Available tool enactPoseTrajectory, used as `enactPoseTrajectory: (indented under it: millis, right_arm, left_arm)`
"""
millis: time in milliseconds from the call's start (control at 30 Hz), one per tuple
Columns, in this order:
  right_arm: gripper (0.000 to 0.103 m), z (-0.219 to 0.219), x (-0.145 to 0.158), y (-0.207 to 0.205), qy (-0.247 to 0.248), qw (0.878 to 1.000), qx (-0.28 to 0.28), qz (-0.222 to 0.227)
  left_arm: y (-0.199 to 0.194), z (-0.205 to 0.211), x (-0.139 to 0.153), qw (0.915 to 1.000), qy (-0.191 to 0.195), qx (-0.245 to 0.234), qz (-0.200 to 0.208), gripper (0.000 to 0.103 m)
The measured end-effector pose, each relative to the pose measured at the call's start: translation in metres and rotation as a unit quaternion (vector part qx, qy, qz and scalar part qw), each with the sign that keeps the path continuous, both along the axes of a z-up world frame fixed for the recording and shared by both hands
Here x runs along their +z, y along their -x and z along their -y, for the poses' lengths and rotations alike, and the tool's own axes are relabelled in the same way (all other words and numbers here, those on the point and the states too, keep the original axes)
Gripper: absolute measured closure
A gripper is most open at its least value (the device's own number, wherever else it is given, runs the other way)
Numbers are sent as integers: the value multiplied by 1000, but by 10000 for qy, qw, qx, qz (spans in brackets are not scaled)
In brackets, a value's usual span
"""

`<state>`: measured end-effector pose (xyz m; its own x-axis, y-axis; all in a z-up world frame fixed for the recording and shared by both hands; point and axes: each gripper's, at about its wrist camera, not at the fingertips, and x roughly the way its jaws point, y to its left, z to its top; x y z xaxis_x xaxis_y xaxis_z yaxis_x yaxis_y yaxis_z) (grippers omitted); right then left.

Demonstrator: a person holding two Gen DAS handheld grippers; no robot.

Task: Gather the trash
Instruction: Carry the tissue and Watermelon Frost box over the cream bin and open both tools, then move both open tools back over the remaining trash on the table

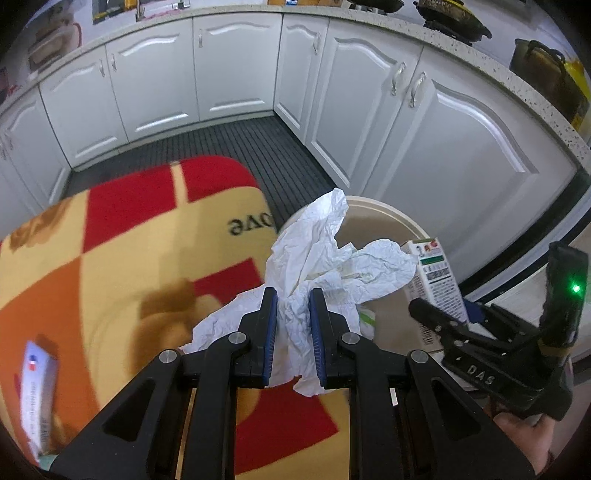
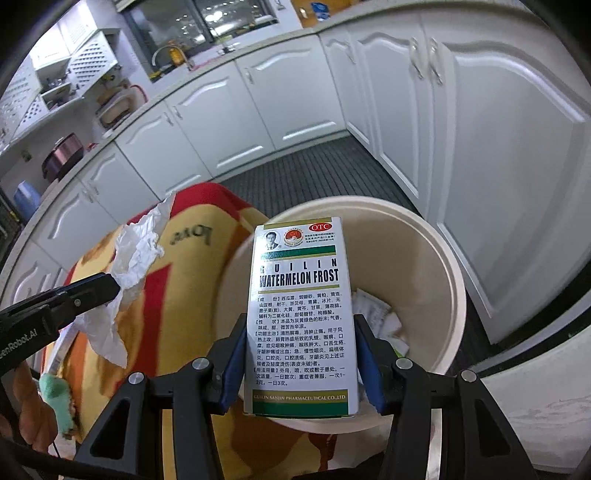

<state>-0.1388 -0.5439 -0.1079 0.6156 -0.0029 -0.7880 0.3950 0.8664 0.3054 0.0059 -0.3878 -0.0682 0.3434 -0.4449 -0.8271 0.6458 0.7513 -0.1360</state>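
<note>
My left gripper point(image 1: 293, 299) is shut on a crumpled white paper point(image 1: 325, 251) and holds it above the near rim of a cream bin point(image 1: 384, 210). My right gripper point(image 2: 300, 325) is shut on a white medicine box point(image 2: 300, 314) labelled Watermelon Frost, held upright over the bin point(image 2: 443, 258). White scraps point(image 2: 373, 310) lie inside the bin. The paper point(image 2: 136, 251) and the left gripper's finger show at the left of the right wrist view. The box point(image 1: 436, 273) and the right gripper point(image 1: 443, 325) show at the right of the left wrist view.
A red, orange and yellow blanket point(image 1: 129, 258) covers the surface left of the bin; a small white box point(image 1: 37, 391) lies on it. White kitchen cabinets point(image 1: 461, 129) curve around a dark ribbed floor mat point(image 1: 240, 144). Pans point(image 1: 454, 14) stand on the counter.
</note>
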Motion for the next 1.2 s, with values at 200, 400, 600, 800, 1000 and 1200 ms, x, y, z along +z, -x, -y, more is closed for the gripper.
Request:
enactPoseTrajectory:
  millis: [200,400,600,800,1000,1200]
  right_arm:
    - [52,12,-18,0,-72,9997,-145,-168]
    - [50,17,-27,-4,19,9994,-199,-288]
    - [48,20,-36,-3,-37,9986,-271,-450]
    - [47,19,-38,0,-74,9984,-273,-489]
    - [38,16,-35,-1,-3,9983,-281,-506]
    - [38,9,-29,-1,-51,9986,-222,-467]
  left_arm:
    - [-3,19,-15,9996,132,-59,-227,85]
    - [-6,22,-21,9987,318,26,-388,56]
    - [-7,14,-22,9990,226,139,-361,55]
    - [-4,9,-20,9992,164,193,-324,55]
    - [1,4,-15,9996,100,184,-172,55]
    - [3,-5,-7,9996,91,267,-89,55]
